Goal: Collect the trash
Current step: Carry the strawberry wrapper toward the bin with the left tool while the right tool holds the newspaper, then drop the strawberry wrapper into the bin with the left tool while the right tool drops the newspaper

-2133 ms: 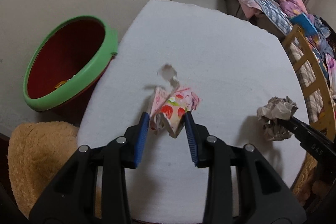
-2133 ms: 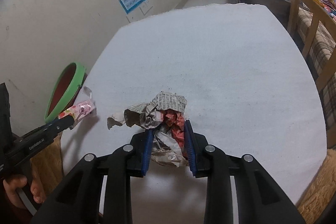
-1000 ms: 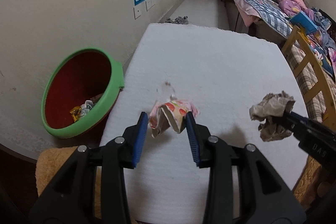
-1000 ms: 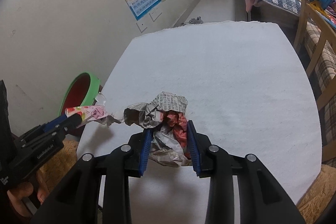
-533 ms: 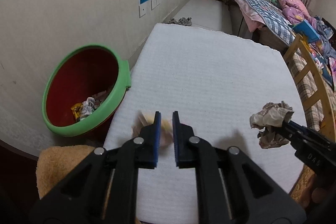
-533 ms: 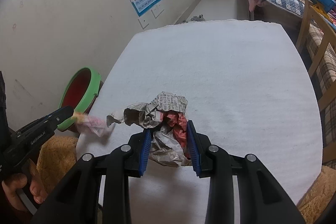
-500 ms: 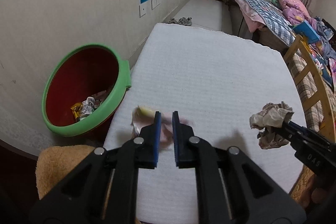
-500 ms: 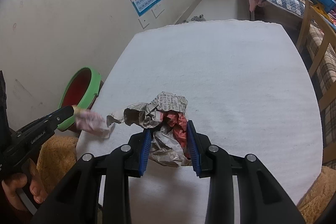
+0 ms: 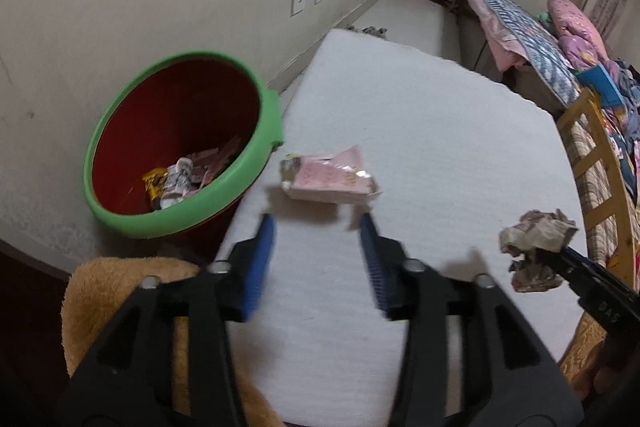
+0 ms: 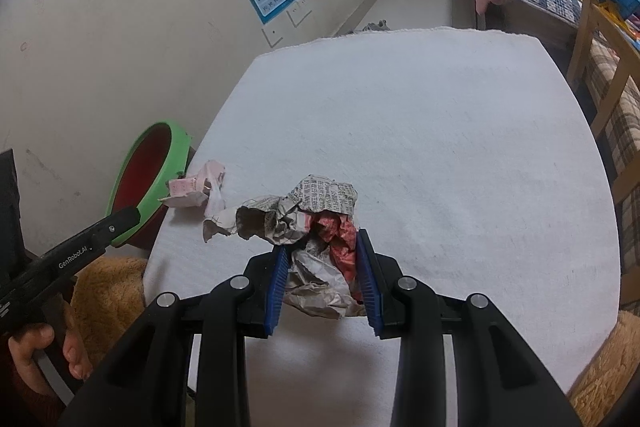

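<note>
Your left gripper (image 9: 316, 229) has just been opening: jaws stand wide apart w/ nothing pressed between the blue pads, which look motion-blurred. Just ahead of the tips is the flattened pink snack wrapper w/ a foil edge (image 9: 330, 177), clear of both pads. Whether it's airborne or lying on the white textured table cover (image 9: 420, 131) you can't tell from the left wrist view; in the right wrist view the wrapper (image 10: 196, 187) sits near the cover's left edge, beside the bin, not inside it.

Left of that wrapper, off the table edge, stands the round red bin w/ a green rim (image 9: 180, 143). Its bottom already holds several crumpled wrappers, incl. a yellow one and a white one. A tan fuzzy cushion (image 9: 108, 291) sits below the bin, at the near table corner.

Your right gripper (image 10: 322, 241) is clenched on a crumpled ball of newspaper w/ red printed patches (image 10: 316, 227); both blue pads press its sides, and the wad bulges out above and ahead of the tips, held off the cover. From the left wrist view the same wad (image 9: 536, 247) hangs at the tip of the right gripper, over the table's right side.

Your left hand (image 10: 44, 351) shows at the lower-left of the right wrist view, wrapped round the gripper handle.
</note>
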The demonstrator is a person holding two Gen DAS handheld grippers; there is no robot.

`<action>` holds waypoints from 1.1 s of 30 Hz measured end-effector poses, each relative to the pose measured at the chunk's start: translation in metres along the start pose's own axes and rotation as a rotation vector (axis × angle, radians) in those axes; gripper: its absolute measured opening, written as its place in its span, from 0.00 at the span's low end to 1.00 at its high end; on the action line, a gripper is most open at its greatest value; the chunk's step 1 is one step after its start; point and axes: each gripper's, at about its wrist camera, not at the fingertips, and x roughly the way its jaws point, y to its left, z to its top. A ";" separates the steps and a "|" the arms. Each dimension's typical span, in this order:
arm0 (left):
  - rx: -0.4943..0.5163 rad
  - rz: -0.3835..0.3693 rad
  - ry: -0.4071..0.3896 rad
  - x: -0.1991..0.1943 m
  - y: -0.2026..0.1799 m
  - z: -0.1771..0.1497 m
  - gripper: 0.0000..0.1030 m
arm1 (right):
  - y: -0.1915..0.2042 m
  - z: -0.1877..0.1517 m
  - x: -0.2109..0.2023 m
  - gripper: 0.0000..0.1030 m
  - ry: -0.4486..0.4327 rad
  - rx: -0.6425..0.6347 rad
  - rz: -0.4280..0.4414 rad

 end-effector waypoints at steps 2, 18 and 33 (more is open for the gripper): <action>-0.004 -0.020 0.021 0.007 0.003 0.002 0.64 | -0.002 -0.001 0.002 0.32 0.007 0.011 0.003; 0.115 -0.057 0.165 0.097 -0.024 0.040 0.91 | -0.009 -0.005 0.006 0.32 0.020 0.061 -0.004; 0.087 -0.140 0.058 0.042 -0.025 0.041 0.25 | -0.003 -0.005 0.012 0.32 0.042 0.049 -0.005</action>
